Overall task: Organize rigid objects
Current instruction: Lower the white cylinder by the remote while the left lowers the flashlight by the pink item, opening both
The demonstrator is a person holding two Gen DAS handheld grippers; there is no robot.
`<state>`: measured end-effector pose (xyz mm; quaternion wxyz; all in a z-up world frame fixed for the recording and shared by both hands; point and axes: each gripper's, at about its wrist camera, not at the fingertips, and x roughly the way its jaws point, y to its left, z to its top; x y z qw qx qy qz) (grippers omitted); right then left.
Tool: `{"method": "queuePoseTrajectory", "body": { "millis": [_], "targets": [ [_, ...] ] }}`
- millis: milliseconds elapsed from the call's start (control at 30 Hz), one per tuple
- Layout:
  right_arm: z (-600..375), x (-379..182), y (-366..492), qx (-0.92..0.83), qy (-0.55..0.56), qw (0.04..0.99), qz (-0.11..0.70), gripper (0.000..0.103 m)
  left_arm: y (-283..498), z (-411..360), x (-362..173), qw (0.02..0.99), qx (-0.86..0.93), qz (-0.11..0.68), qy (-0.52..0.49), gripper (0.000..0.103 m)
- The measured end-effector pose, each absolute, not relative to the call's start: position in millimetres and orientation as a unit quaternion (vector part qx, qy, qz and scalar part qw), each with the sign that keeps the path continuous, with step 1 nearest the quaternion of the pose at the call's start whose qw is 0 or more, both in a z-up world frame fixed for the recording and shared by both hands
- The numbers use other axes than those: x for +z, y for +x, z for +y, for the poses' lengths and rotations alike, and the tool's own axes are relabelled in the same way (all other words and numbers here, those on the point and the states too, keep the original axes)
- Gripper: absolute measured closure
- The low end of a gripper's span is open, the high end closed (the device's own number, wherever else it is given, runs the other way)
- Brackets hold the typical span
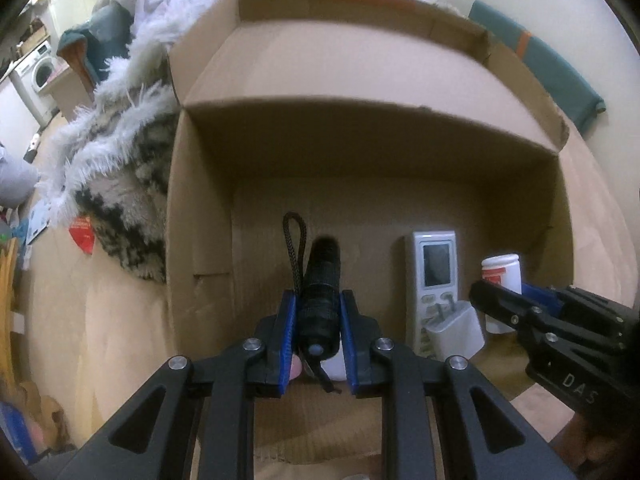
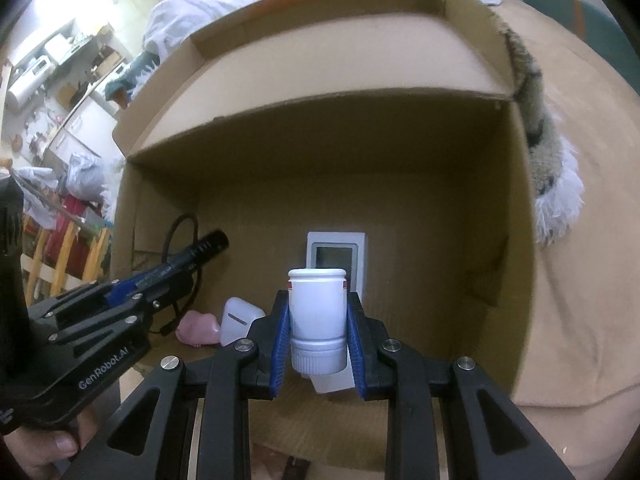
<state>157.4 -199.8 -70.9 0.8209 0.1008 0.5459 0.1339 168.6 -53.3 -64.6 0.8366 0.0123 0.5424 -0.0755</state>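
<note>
Two rigid objects hang over our open cardboard box (image 1: 400, 148): a black flashlight (image 1: 320, 292) clamped in our left tongs (image 1: 319, 300), and a white bottle (image 2: 317, 312), cap toward the camera, clamped in our right tongs (image 2: 318, 312). Below on the box floor lie a white remote (image 1: 436, 264), a charger plug (image 1: 456, 330), an earbud case (image 2: 240, 320) and a pink object (image 2: 198, 328).
</note>
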Motion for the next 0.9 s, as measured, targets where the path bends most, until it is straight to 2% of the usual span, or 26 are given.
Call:
{"method": "queuePoseTrajectory", "body": {
  "millis": [900],
  "targets": [
    [-200.1, -90.2, 179.1, 0.119, 0.117, 0.798, 0.58, 0.075, 169.5, -61.0, -102.6, 0.822, -0.066, 0.565, 0.018, 0.084]
  ]
}}
